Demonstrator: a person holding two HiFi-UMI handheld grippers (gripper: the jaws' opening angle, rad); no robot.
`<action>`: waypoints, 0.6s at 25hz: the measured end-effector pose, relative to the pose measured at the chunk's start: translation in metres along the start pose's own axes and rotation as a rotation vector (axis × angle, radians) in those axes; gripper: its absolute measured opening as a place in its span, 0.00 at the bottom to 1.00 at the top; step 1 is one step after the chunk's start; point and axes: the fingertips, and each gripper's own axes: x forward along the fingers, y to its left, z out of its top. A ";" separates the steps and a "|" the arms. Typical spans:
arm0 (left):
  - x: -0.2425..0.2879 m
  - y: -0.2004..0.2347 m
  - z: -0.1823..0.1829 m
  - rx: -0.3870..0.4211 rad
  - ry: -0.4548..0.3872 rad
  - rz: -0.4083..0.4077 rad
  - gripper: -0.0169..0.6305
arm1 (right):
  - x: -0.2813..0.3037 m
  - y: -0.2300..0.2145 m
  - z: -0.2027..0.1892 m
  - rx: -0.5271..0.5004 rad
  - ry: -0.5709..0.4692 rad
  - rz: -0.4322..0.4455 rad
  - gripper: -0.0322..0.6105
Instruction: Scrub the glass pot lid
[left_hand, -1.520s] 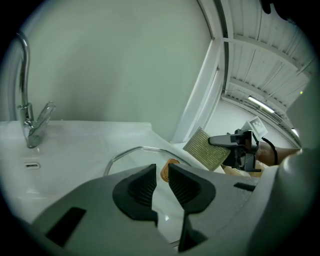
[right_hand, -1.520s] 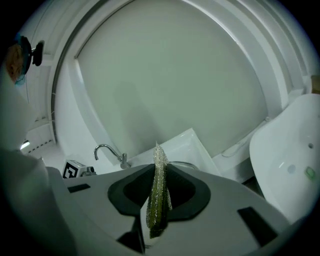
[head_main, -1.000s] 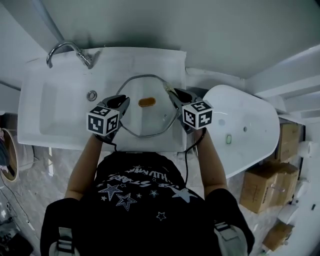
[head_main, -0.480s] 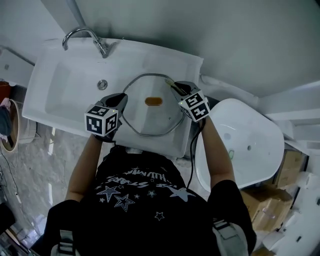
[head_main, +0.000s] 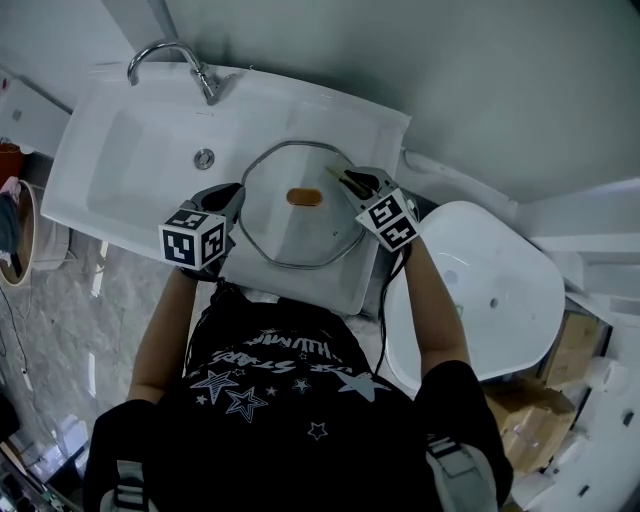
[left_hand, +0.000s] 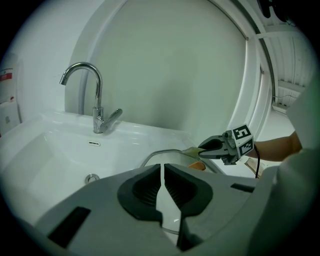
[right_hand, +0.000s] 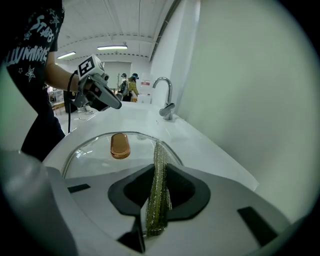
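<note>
Two grips: the left gripper (head_main: 232, 196) pinches the rim of the glass pot lid (head_main: 300, 236), and the right gripper (head_main: 350, 181) clamps a mesh cloth (right_hand: 159, 185). The lid is likely slippery and fragile, so hold it by the rim.

Forearms (head_main: 168, 330) reaching forward, left gripper (head_main: 232, 194) pinching glass lid (head_main: 290, 238), right gripper (head_main: 346, 179) pinching mesh scrubber (right_hand: 159, 186).

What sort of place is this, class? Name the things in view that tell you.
Probably a bathroom-fittings showroom or storeroom rather than a kitchen: a white washbasin with a chrome tap, what looks like a white bathtub close beside it, and cardboard boxes on the floor.
</note>
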 end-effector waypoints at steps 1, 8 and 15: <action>0.001 0.000 0.000 0.001 0.000 -0.004 0.07 | -0.002 0.003 -0.001 0.003 -0.002 0.002 0.16; 0.001 0.006 0.004 0.024 -0.003 -0.059 0.06 | -0.017 0.038 0.002 0.027 -0.009 -0.007 0.16; 0.002 0.014 0.006 0.071 0.031 -0.151 0.06 | -0.032 0.075 0.000 0.116 0.000 -0.062 0.16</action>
